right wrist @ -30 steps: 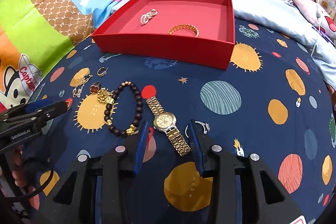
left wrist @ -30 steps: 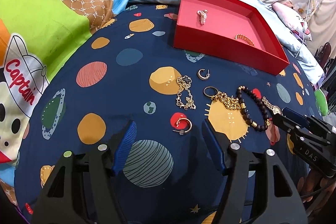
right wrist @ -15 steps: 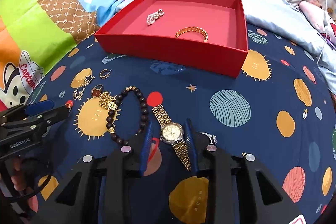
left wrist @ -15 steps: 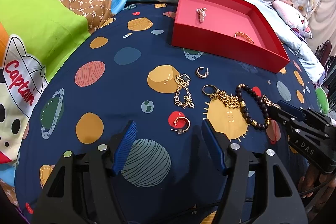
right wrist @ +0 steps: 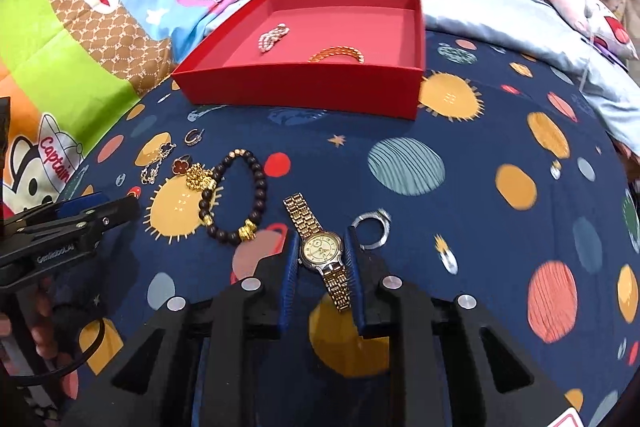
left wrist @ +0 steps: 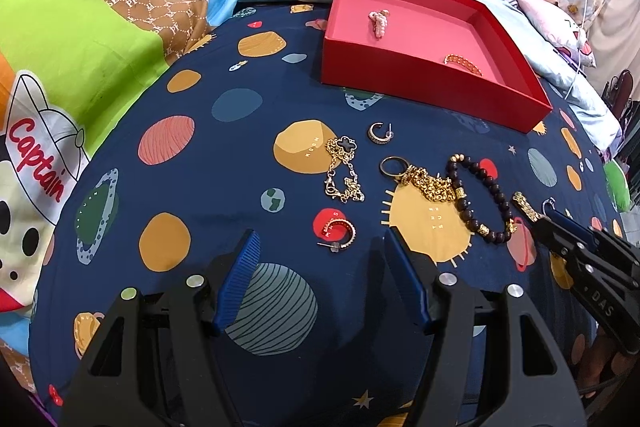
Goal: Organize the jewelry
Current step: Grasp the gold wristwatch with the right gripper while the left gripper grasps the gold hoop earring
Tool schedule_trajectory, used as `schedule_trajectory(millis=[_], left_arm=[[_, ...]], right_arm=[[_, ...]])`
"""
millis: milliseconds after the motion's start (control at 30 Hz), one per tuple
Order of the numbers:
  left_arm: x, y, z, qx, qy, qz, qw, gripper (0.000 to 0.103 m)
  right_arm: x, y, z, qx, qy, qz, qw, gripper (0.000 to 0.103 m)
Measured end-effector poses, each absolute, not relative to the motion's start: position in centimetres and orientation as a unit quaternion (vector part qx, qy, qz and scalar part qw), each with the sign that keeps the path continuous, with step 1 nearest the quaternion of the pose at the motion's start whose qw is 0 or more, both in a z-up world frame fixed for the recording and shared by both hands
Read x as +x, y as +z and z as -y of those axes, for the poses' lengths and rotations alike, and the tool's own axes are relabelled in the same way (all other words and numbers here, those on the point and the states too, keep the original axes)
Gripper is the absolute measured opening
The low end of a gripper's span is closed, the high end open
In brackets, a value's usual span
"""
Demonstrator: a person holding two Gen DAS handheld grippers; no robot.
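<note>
Planet-print bedspread (right wrist: 404, 167) was noted, jewelry scattered before red tray (right wrist: 300, 87). Right gripper (right wrist: 322, 259) jaws were closing around gold wristwatch (right wrist: 320, 251), presumably for traying. Left gripper (left wrist: 320, 275) jaws were held released over hoop earring (left wrist: 340, 233).

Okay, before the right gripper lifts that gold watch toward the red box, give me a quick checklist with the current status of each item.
1. Gold watch sits between the right gripper fingers: ok, its face is centred between them.
2. Grip is firm: cannot tell; the jaws are closing on the case, and pad contact is not clear.
3. Watch strap free of the beaded bracelet and the silver ring: ok, both lie apart from it.
4. Red box has room: ok, only a pearl piece and a gold bracelet lie inside.
5. Left gripper out of the way: ok, it is open and empty over the hoop earring.
</note>
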State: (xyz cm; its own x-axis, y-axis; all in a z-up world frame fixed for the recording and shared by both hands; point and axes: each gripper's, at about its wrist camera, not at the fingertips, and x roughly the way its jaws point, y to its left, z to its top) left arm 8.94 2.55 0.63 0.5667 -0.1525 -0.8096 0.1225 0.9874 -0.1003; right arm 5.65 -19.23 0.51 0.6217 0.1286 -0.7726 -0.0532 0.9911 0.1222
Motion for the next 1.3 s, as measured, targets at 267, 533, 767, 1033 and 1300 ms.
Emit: schedule_trajectory(millis=[267, 533, 767, 1033, 1300], left_arm=[[8.8, 0.5, -2.0, -0.004, -0.07, -0.455, 0.888, 0.062], [8.7, 0.4, -2.1, 0.007, -0.067, -0.447, 0.892, 0.06], [8.6, 0.4, -1.6, 0.022, -0.073, -0.439, 0.895, 0.049], [8.6, 0.4, -0.8, 0.036, -0.089, -0.433, 0.896, 0.018], [8.3, 0.7, -0.8, 0.025, -0.101, -0.439, 0.893, 0.017]], right_arm=[[4.2, 0.5, 19.6, 0.05, 0.039, -0.432, 0.9, 0.022], [4.2, 0.4, 19.4, 0.047, 0.039, -0.433, 0.899, 0.022], [4.3, 0.3, 19.3, 0.048, 0.038, -0.433, 0.899, 0.022], [4.3, 0.3, 19.3, 0.049, 0.039, -0.433, 0.899, 0.022], [4.3, 0.3, 19.3, 0.05, 0.038, -0.432, 0.9, 0.022]])
